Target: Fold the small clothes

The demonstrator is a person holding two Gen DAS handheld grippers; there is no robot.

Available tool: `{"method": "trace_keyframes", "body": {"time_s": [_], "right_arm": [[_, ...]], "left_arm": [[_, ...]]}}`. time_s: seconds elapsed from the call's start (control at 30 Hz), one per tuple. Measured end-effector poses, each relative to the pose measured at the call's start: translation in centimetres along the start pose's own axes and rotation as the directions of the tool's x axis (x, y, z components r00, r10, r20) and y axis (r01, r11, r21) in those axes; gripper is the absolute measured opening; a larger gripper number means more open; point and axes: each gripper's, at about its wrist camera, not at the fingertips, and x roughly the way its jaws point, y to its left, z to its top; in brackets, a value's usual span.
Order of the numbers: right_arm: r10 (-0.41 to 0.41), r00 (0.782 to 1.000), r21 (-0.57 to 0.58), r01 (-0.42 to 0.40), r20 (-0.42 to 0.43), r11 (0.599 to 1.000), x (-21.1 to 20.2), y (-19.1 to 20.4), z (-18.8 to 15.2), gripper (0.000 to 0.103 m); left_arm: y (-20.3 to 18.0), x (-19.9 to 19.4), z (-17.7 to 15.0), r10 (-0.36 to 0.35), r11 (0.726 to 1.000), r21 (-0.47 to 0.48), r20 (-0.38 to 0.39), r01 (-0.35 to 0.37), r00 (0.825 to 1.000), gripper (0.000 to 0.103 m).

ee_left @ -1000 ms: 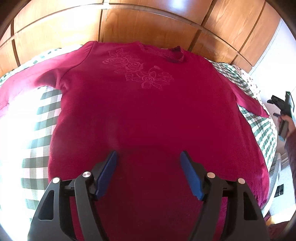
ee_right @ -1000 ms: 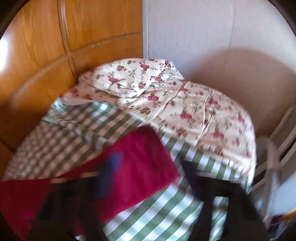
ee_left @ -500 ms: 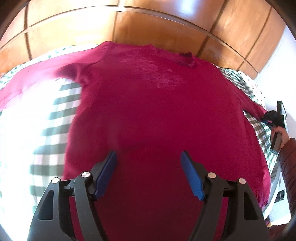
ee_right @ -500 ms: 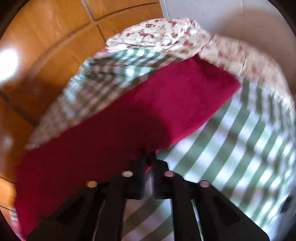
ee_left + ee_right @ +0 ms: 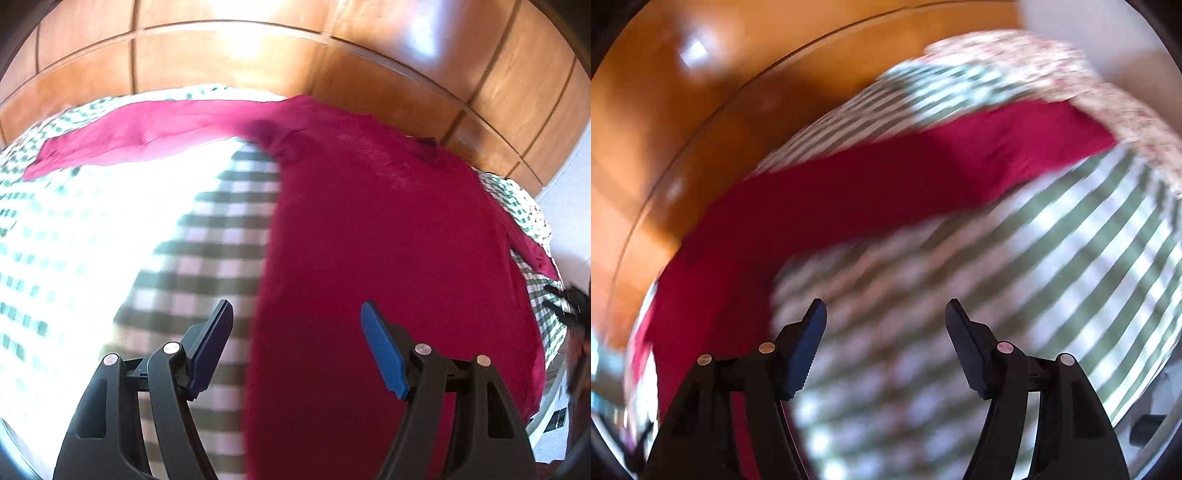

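Observation:
A dark red long-sleeved top (image 5: 388,229) lies flat on a green-and-white checked bedspread (image 5: 207,251), its left sleeve (image 5: 147,133) stretched out to the left. My left gripper (image 5: 297,343) hovers open above the top's left side edge, nothing between its blue pads. In the right wrist view, the top's other sleeve (image 5: 886,181) runs from the upper right down to the left. My right gripper (image 5: 884,343) is above the bedspread just below that sleeve; its jaws are opening and nothing is between them. The right view is blurred.
A wooden headboard (image 5: 295,55) curves behind the bed. A floral cloth (image 5: 1089,85) lies past the sleeve's end at the upper right. The other hand with its gripper (image 5: 576,306) shows at the right edge of the left wrist view.
The left gripper slid left, from over the top's middle to its left edge. The right gripper swung down along the sleeve, was shut half a second ago, and now stands open.

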Motion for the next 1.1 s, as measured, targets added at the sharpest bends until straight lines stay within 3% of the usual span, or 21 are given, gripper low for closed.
{"method": "trace_keyframes", "body": {"time_s": [0.1, 0.13, 0.2, 0.23, 0.27, 0.3, 0.37, 0.5, 0.6, 0.63, 0.67, 0.7, 0.77, 0.83, 0.93, 1.1], "right_arm": [[0.058, 0.995, -0.056, -0.063, -0.078, 0.996, -0.3, 2.0, -4.7, 0.063], [0.060, 0.993, -0.079, -0.068, -0.097, 0.995, -0.4, 2.5, -6.1, 0.059], [0.019, 0.993, -0.142, -0.036, -0.115, 0.989, -0.6, 3.4, -8.7, 0.037], [0.003, 0.994, -0.161, -0.021, -0.109, 0.987, -0.8, 3.6, -9.5, 0.031], [0.001, 0.994, -0.171, -0.020, -0.107, 0.985, -1.1, 3.8, -10.1, 0.015], [-0.002, 0.995, -0.179, -0.017, -0.102, 0.984, -1.4, 3.9, -10.5, 0.008], [-0.048, 0.996, -0.218, 0.031, -0.076, 0.975, -1.8, 4.2, -11.0, 0.007], [-0.103, 0.993, -0.242, 0.086, -0.059, 0.966, -1.4, 3.8, -11.0, 0.007], [-0.089, 0.993, -0.241, 0.068, -0.076, 0.968, -0.9, 4.1, -10.4, 0.007], [-0.070, 0.994, -0.216, 0.052, -0.079, 0.975, -1.0, 3.6, -9.9, 0.008], [-0.050, 0.996, -0.181, 0.035, -0.078, 0.983, -1.1, 3.1, -9.3, 0.015], [-0.043, 0.998, -0.132, 0.036, -0.047, 0.991, -1.5, 2.0, -8.2, 0.029], [-0.055, 0.998, -0.047, 0.056, 0.018, 0.997, -2.3, 0.2, -6.3, 0.049], [-0.057, 0.996, 0.079, 0.051, 0.076, 0.996, -2.5, -2.7, -3.8, 0.051], [-0.090, 0.985, 0.298, 0.043, 0.145, 0.953, -2.2, -8.0, 0.1, 0.051], [-0.123, 0.964, 0.574, -0.037, 0.237, 0.818, -1.4, -15.1, 5.1, 0.051]], "left_arm": [[0.7, -0.5, -1.2, 0.009, 1.000, 0.023, -0.017, -0.008, 1.000, 0.066], [0.7, -0.7, -1.7, 0.010, 0.999, 0.041, -0.024, -0.009, 1.000, 0.057], [0.4, -0.8, -2.6, 0.012, 0.996, 0.087, -0.048, -0.007, 0.999, 0.040], [0.3, -0.7, -3.1, 0.007, 0.994, 0.112, -0.059, 0.000, 0.998, 0.023], [0.1, -0.9, -3.7, 0.011, 0.989, 0.145, -0.058, -0.003, 0.998, 0.014], [0.0, -1.2, -4.2, 0.017, 0.987, 0.162, -0.051, -0.008, 0.999, 0.011], [0.0, -1.7, -4.9, 0.016, 0.984, 0.177, -0.046, -0.008, 0.999, 0.008], [-0.5, -2.3, -6.0, 0.008, 0.981, 0.192, -0.059, 0.003, 0.998, 0.008], [-1.0, -3.0, -5.9, 0.014, 0.975, 0.224, -0.051, -0.002, 0.999, 0.010], [-1.2, -3.0, -5.3, 0.012, 0.975, 0.220, -0.043, -0.003, 0.999, 0.015], [-1.4, -3.3, -4.6, 0.003, 0.977, 0.214, -0.026, 0.002, 1.000, 0.021], [-1.7, -3.5, -3.8, -0.005, 0.977, 0.214, -0.008, 0.007, 1.000, 0.026], [-2.3, -4.1, -2.3, -0.019, 0.977, 0.212, 0.044, 0.009, 0.999, 0.047], [-3.1, -4.3, -0.9, -0.037, 0.975, 0.220, 0.076, 0.020, 0.996, 0.050], [-4.7, -3.2, 1.1, -0.056, 0.973, 0.230, 0.091, 0.034, 0.994, 0.054], [-7.2, 0.7, 3.0, -0.095, 0.975, 0.205, 0.029, 0.087, 0.995, 0.060]]}}
